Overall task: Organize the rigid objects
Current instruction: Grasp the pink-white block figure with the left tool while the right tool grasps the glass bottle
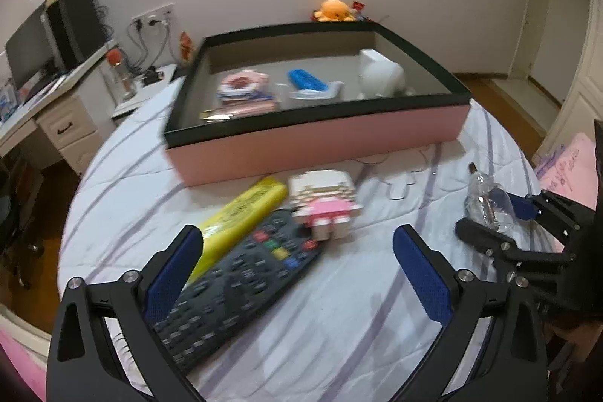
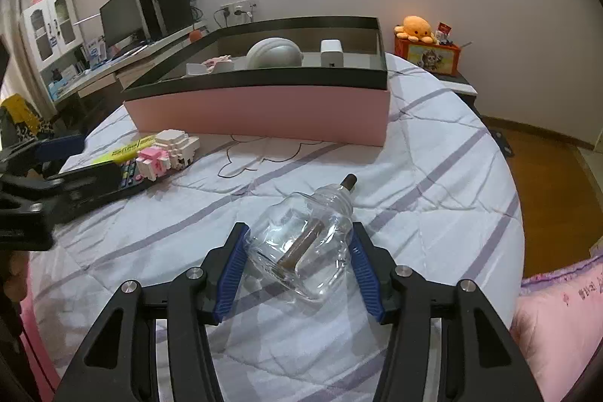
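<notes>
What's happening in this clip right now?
A person is tidying loose items off a bed into the pink box. The right gripper has its fingers closed on a clear glass bottle lying on the quilt. The left gripper is open, poised over a dark remote control, beside a yellow packet and a pink block figure.

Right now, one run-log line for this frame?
right gripper: shut on clear bottle | left gripper: open over remote | pink box: partly filled | yellow pack, block figure: on bed
</notes>
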Demonstrator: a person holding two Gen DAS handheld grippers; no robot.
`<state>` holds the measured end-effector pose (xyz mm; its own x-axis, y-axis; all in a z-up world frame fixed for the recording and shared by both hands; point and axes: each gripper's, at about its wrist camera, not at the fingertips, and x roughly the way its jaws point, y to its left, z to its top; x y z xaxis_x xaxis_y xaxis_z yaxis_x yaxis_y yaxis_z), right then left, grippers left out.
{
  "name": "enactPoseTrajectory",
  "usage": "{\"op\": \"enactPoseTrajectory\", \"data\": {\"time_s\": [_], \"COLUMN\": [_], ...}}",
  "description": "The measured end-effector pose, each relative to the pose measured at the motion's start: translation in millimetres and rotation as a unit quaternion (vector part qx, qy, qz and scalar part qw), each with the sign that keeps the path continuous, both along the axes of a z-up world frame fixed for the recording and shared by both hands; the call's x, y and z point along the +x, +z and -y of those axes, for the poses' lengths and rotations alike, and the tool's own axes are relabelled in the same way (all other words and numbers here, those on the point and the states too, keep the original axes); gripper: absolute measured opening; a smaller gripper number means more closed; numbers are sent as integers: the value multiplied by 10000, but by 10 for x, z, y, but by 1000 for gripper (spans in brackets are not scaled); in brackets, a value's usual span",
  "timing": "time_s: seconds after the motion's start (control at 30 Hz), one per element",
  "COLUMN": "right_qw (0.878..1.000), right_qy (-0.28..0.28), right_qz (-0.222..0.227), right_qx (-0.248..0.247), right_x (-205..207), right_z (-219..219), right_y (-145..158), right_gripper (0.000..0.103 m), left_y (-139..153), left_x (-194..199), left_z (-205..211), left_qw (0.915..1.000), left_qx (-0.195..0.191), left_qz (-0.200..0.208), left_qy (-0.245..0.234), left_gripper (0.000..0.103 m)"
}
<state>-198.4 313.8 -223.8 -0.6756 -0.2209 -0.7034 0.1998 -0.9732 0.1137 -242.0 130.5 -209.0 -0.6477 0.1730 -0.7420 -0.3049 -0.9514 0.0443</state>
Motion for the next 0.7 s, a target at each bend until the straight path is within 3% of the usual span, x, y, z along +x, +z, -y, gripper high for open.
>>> {"op": "enactPoseTrajectory", "data": {"time_s": [0.07, 0.23, 0.47, 0.53, 0.57, 0.7], "right_qw": [10000, 9997, 9996, 9996, 9995, 9993], "right_qy": [44, 122, 155, 165, 167, 189], "right_qz": [-48, -65, -64, -63, -67, -99], "right_qx": [-5, -195, -213, -240, -259, -313], "right_x": [-19, -36, -48, -60, -48, -19], "right_z": [14, -20, -5, -14, -26, -40], "right_y": [2, -1, -11, -15, -14, -15], "right_gripper": [55, 55, 55, 55, 55, 55], "left_y": [-40, -162, -241, -244, -242, -191], "left_x": [-36, -162, -284, -290, -288, -238], "left_z": [-93, -202, -254, -274, -282, -258], "left_qw": [9999, 9992, 9983, 9982, 9982, 9987], "left_qx": [-67, -347, -487, -534, -533, -442], "left_qz": [44, 191, 302, 259, 256, 244], "left_qy": [-87, 1, 130, 126, 89, -23], "left_gripper": [87, 70, 61, 47, 45, 45]}}
